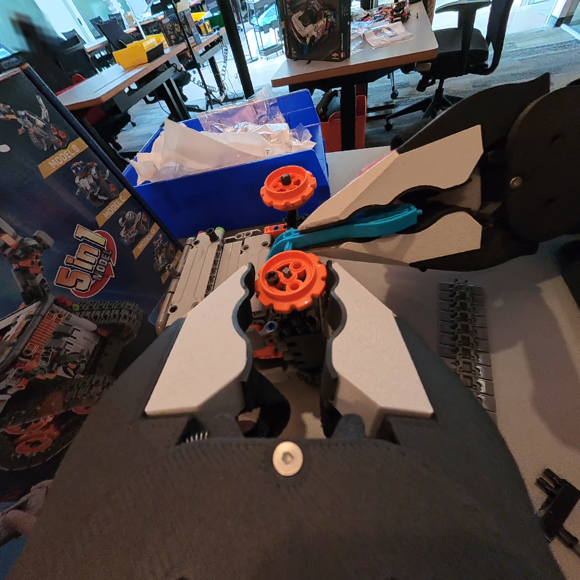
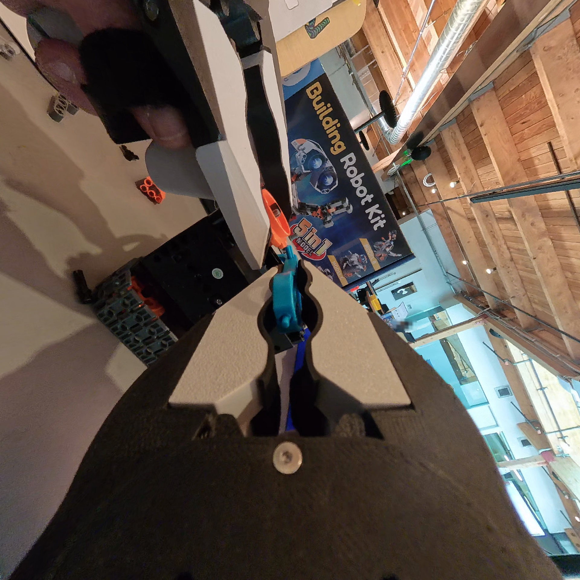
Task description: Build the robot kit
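Grey surface [image 1: 518,314] in an open workshop room carries a brick-built model [image 1: 219,266] of grey, black and orange parts; all positions below are given relative to this model.

Left tool [image 1: 290,282]: closed around the near end of the model, its pale fingers [image 1: 213,329] flanking an orange toothed wheel [image 1: 290,284] and the dark block beneath it. A second orange wheel [image 1: 288,187] stands on a black axle at the far end of the model.

Right tool [image 2: 287,270]: enters from the right of the model and is clamped on a teal plastic lever [image 1: 345,229]. The lever's curved tip touches the model just behind the near wheel. In the right wrist view, the same teal lever [image 2: 284,298] lies between the fingers, with the orange wheel [image 2: 276,219] just beyond it.

Behind the model: a blue bin [image 1: 235,194] holding crumpled paper and clear bags [image 1: 219,144].
Left of the model: an upright printed kit box [image 1: 62,251].
Right of the model: a strip of dark track links [image 1: 464,339] lying flat, apart from the model.
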`<state>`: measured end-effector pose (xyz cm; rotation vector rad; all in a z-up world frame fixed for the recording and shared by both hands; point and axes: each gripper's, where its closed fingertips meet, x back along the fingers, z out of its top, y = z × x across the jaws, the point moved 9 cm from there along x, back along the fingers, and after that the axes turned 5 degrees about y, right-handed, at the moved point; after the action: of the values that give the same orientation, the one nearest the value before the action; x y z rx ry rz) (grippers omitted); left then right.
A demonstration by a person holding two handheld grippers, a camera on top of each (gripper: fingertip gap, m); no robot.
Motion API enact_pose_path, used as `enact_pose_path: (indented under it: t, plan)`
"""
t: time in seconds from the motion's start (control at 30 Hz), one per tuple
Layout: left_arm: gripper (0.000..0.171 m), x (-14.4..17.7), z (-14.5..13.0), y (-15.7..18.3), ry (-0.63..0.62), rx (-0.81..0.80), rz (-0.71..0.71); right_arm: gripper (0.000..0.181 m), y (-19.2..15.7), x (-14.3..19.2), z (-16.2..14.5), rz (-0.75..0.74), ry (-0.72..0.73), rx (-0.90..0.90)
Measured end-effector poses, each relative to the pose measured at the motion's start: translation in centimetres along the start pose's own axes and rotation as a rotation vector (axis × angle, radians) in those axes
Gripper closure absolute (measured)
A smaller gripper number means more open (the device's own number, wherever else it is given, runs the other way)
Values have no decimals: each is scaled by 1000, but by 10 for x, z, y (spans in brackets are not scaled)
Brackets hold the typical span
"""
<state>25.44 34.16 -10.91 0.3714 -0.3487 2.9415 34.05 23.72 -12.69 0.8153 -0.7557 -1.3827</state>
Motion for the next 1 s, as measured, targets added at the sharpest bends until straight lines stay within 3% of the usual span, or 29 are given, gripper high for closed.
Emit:
enact_pose_path:
  t: [0.27, 0.53, 0.73, 1.0]
  plan:
    - [128, 0, 0, 2, 7, -106, 19, 175, -2, -3, 0, -11, -19, 47]
    - [128, 0, -3, -4, 48, 118, -8, 175, -4, -5, 1, -20, -30, 48]
    - [134, -1, 5, 8, -21, -259, 99, 176, -4, -4, 0, -26, -29, 64]
    - [133, 0, 5, 5, -50, -211, 68, 175, -4, -5, 1, -23, -30, 63]
